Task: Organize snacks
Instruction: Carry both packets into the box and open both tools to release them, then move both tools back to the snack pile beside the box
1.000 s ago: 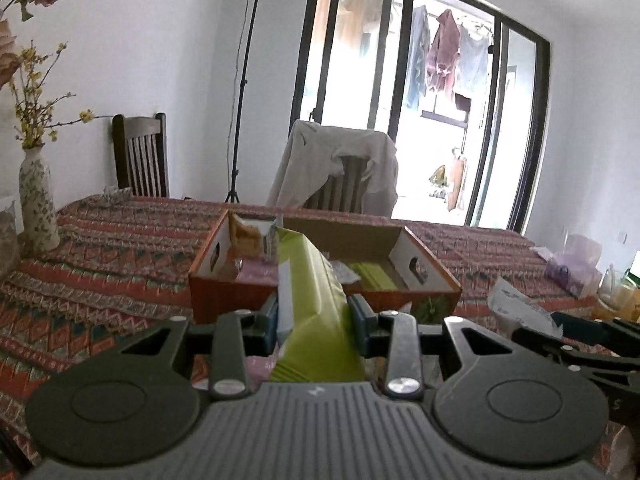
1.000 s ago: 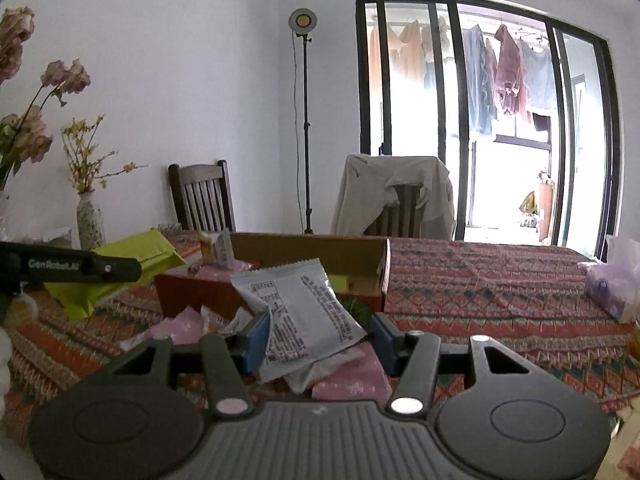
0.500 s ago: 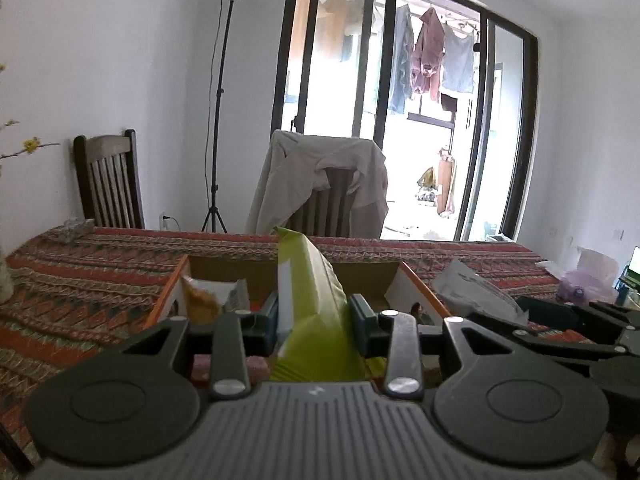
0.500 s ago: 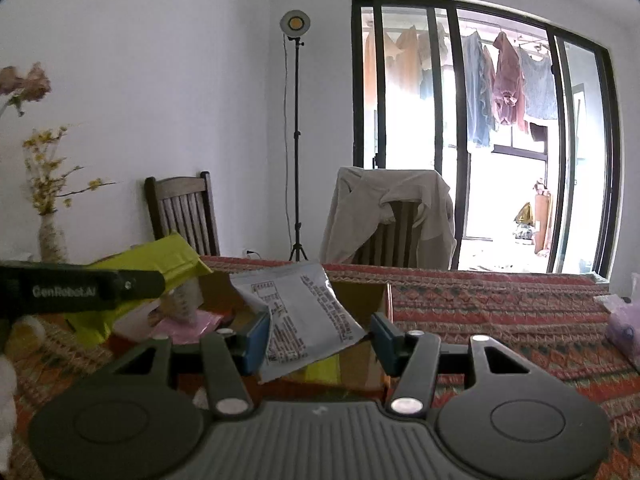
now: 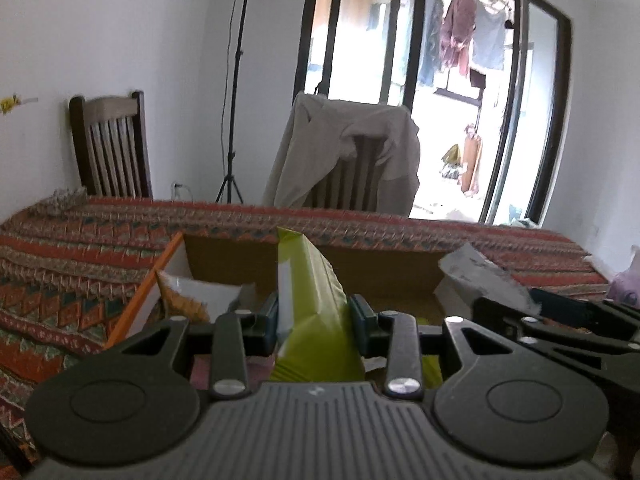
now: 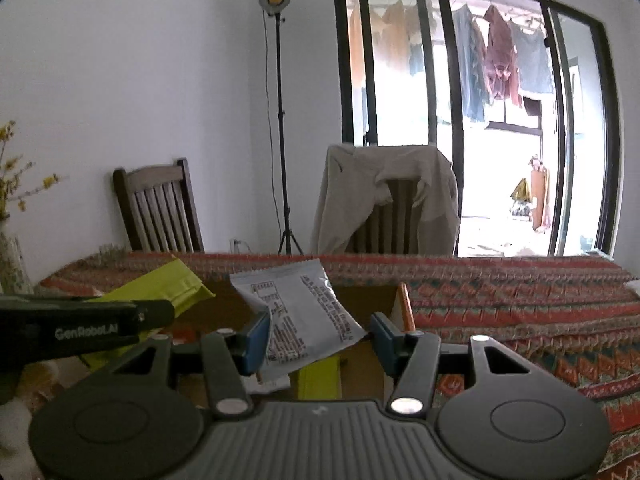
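We hold a flat white foil snack packet printed with dark text (image 6: pixel 304 316) between the blue-padded fingers of our right gripper (image 6: pixel 318 338); the left pad presses its edge and its right corner reaches the other pad. Directly below and behind the packet lies the open brown cardboard box with an orange rim (image 6: pixel 405 308), resting on the red patterned woven tablecloth (image 6: pixel 520 320). Left of the box, our black left gripper (image 6: pixel 80 330) carries a lime-green paper pouch (image 6: pixel 160 286) over the box's left side. Beyond the box stand a dark wooden slatted chair (image 6: pixel 158 208) and a chair draped with a beige garment (image 6: pixel 384 204).
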The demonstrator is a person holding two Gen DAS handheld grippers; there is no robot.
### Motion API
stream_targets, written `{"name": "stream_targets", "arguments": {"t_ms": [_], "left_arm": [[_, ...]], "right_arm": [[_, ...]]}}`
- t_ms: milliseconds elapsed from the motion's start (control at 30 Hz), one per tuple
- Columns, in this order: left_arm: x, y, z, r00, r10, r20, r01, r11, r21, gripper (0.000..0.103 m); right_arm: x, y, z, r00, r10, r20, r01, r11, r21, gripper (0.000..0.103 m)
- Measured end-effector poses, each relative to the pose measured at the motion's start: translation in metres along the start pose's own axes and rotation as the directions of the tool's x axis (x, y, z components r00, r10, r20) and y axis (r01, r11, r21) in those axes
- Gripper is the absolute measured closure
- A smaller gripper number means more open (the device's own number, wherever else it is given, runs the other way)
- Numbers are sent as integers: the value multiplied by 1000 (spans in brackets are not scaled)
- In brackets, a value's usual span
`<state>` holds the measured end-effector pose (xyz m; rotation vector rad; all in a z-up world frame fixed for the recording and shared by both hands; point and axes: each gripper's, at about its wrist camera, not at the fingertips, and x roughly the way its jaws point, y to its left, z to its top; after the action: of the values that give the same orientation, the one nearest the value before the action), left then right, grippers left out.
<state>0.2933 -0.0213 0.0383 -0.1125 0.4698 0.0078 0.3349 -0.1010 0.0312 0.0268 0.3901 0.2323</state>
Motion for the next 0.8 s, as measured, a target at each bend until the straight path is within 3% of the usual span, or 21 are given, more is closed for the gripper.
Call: {"name": "stream_targets", "arguments": {"t_ms": [200, 333, 400, 467, 533, 600, 800], "left_arm": [[6, 5, -8, 1000, 7, -8, -7, 1000, -2, 66], [1, 8, -10, 1000, 3, 23, -3, 1000, -5, 63], [-2, 9, -10, 999, 7, 45, -6, 1000, -8, 39], [-9, 9, -11, 996, 17, 82, -15, 1000, -16, 16], [-15, 9, -12, 992, 27, 121, -25, 999, -23, 1], [-20, 10, -12, 988, 43, 151, -38, 999, -35, 0], [-21, 11, -11, 988, 54, 146, -48, 998, -46, 0]], "right_arm": [[6, -1, -7, 1000, 0, -22, 0, 1000, -4, 48], [5, -3, -9, 1000, 5, -26, -5, 1000, 4, 41], [5, -4, -10, 1000, 5, -25, -5, 1000, 13, 30], [3, -6, -11, 1000, 6, -16, -5, 1000, 24, 6], [0, -8, -10, 1000, 5, -5, -5, 999, 35, 0], [-3, -10, -10, 1000, 2, 0, -2, 999, 44, 0], [-7, -14, -9, 1000, -14, 9, 13, 998, 59, 0]]}}
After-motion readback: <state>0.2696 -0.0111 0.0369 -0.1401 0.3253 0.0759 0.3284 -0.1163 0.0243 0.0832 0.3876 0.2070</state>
